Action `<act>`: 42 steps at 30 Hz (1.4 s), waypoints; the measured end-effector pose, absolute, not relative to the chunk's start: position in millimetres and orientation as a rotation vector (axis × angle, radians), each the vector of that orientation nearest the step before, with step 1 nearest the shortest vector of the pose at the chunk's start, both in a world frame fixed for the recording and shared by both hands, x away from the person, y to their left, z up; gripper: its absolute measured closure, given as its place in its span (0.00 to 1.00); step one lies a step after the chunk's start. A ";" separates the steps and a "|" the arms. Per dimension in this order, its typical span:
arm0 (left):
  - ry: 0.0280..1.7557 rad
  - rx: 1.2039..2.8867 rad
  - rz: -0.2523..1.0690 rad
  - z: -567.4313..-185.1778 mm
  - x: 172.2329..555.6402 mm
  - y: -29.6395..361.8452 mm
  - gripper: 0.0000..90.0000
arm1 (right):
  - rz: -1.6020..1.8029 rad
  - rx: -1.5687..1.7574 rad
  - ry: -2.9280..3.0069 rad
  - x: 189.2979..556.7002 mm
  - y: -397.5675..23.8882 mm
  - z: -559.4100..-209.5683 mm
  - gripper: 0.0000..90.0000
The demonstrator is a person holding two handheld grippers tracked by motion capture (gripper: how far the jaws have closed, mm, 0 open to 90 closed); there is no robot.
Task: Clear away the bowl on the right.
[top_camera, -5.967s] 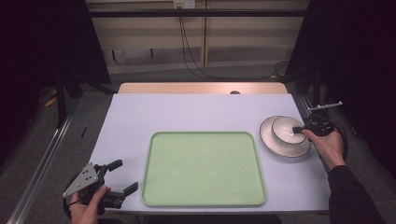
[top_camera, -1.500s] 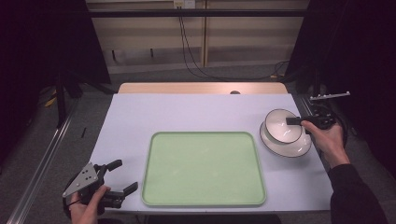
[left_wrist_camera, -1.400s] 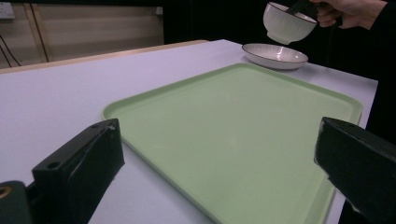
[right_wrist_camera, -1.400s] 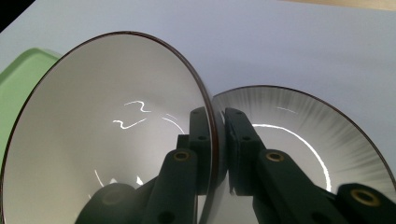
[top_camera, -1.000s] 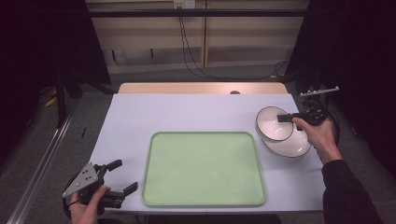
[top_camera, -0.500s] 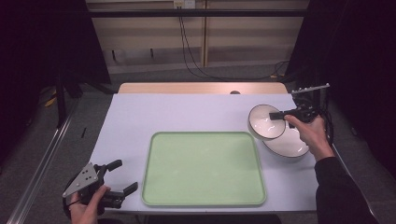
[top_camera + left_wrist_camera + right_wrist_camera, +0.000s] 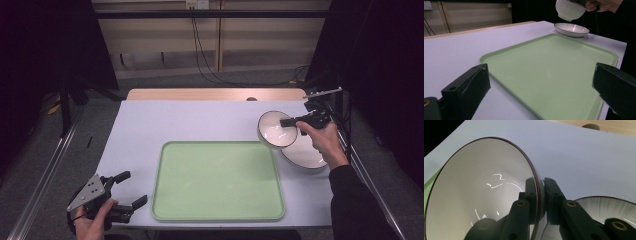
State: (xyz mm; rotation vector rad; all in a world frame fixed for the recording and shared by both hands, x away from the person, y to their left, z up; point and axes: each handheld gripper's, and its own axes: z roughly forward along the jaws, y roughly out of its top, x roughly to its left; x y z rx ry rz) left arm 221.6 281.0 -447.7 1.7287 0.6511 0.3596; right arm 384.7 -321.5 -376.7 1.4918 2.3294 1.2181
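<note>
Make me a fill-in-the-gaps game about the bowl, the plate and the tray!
1. The right tongs pinch the bowl by its ____.
2. The bowl is lifted in the air above the white ____.
3. The tray is coloured ____.
4. The left tongs are open and hold ____.

Missing words: rim; plate; green; nothing
</note>
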 end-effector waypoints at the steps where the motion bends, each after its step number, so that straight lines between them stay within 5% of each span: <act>1: 0.651 1.729 0.360 -447.7 221.7 281.1 0.01 | 1.211 1.499 2.330 384.9 -320.1 -376.7 0.91; 42: 0.659 1.729 0.367 -448.0 221.6 282.2 0.01 | 1.066 1.549 2.453 409.2 -275.8 -412.8 0.91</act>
